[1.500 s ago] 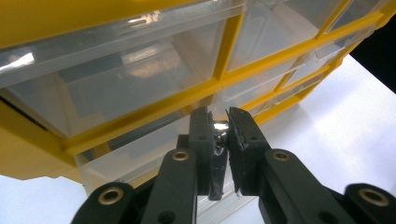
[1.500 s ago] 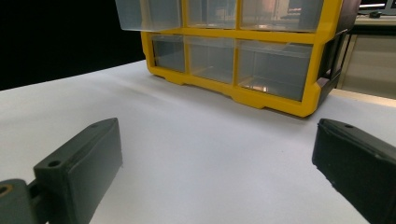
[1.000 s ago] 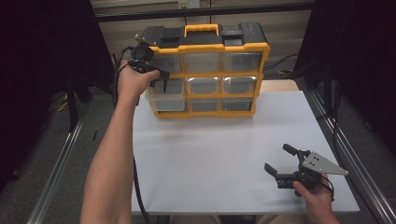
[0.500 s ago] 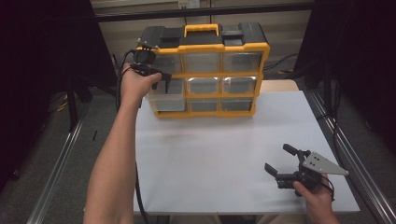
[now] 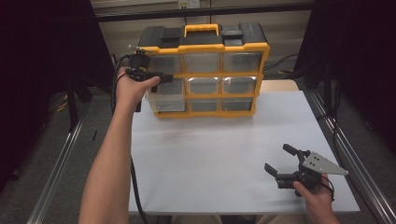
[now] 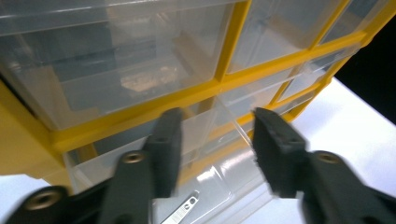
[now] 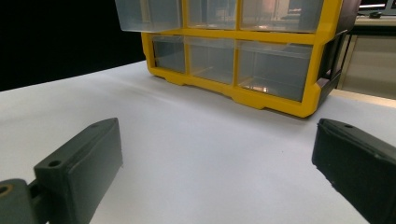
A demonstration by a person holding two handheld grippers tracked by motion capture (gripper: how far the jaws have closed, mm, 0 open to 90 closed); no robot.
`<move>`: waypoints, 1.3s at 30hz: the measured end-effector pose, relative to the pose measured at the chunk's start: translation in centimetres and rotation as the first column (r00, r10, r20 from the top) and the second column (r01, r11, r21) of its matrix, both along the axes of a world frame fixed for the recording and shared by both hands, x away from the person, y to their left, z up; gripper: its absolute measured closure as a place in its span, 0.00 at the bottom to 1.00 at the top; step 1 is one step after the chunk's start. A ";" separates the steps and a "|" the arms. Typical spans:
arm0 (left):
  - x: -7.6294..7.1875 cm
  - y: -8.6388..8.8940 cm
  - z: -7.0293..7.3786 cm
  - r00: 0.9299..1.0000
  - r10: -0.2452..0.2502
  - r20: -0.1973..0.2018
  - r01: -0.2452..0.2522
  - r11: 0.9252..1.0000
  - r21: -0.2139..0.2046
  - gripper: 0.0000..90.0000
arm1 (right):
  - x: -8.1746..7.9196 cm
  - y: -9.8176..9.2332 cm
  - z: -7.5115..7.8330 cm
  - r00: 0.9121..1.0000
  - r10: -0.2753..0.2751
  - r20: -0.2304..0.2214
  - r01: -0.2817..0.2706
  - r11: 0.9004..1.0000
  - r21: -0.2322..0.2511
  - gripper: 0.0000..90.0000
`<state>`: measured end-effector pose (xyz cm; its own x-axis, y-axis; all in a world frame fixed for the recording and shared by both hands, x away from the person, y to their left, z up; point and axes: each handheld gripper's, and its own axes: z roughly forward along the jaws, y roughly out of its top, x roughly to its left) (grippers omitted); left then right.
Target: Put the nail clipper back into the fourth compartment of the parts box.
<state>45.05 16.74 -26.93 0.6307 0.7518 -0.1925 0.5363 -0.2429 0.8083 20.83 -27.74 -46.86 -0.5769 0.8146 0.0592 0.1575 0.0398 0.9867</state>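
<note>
On white table [image 5: 224,158], yellow drawer cabinet [image 5: 205,70]; dark surroundings, grey floor.

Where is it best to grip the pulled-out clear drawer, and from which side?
Probably the drawer's front lip, approached from the front of the yellow organizer. That edge juts out of the frame, and the left gripper's just-opened jaws already straddle it without pressing.
</note>
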 end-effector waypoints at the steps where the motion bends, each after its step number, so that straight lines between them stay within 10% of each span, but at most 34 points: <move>1: -0.3 0.2 -0.1 1.000 -0.003 0.020 0.003 1.000 -0.007 0.52 | 0.0 -0.1 0.0 1.000 -0.002 -0.002 0.002 1.000 -0.002 0.01; 10: -4.0 2.6 -1.9 0.986 -0.039 0.162 0.049 0.997 -0.059 0.22 | -0.1 -0.1 0.1 1.000 0.004 -0.001 -0.004 1.000 -0.009 0.01; 39: -13.4 7.4 -13.3 0.974 0.010 0.227 0.029 0.986 -0.165 0.09 | -0.1 -0.1 0.1 1.000 -0.004 -0.001 0.004 1.000 -0.011 0.01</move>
